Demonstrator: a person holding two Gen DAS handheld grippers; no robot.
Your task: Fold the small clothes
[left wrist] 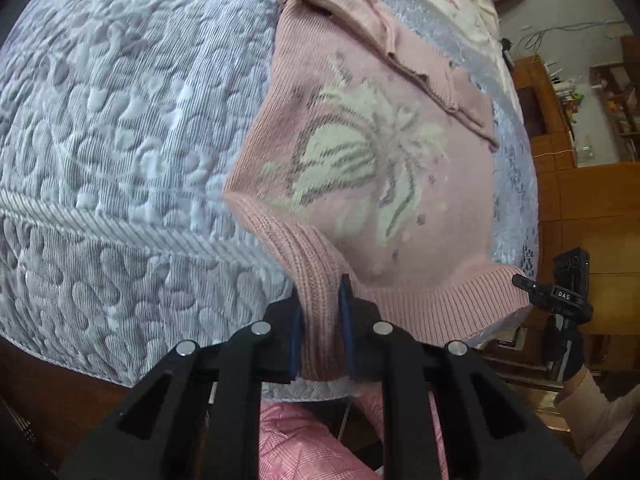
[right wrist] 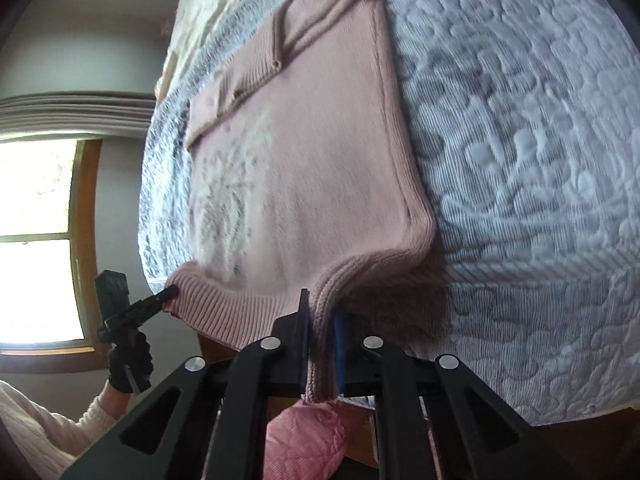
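Note:
A pink knitted sweater (left wrist: 360,160) with a pale butterfly pattern lies flat on a quilted grey-white bedspread (left wrist: 120,120), its sleeves folded across the chest (left wrist: 400,52). My left gripper (left wrist: 321,292) is shut on the ribbed hem at the near left corner and lifts it slightly. In the right wrist view the same sweater (right wrist: 320,140) runs away from me, and my right gripper (right wrist: 321,308) is shut on the hem at its near right corner. Each view shows the other gripper at the far end of the hem: the right gripper (left wrist: 524,282) and the left gripper (right wrist: 170,293).
The bedspread (right wrist: 520,160) ends just below the hem, at the near bed edge. A white floral cloth (left wrist: 452,0) lies beyond the sweater. Wooden furniture (left wrist: 580,200) stands to one side and a bright window (right wrist: 36,240) to the other. A pink quilted garment (right wrist: 312,440) shows beneath the grippers.

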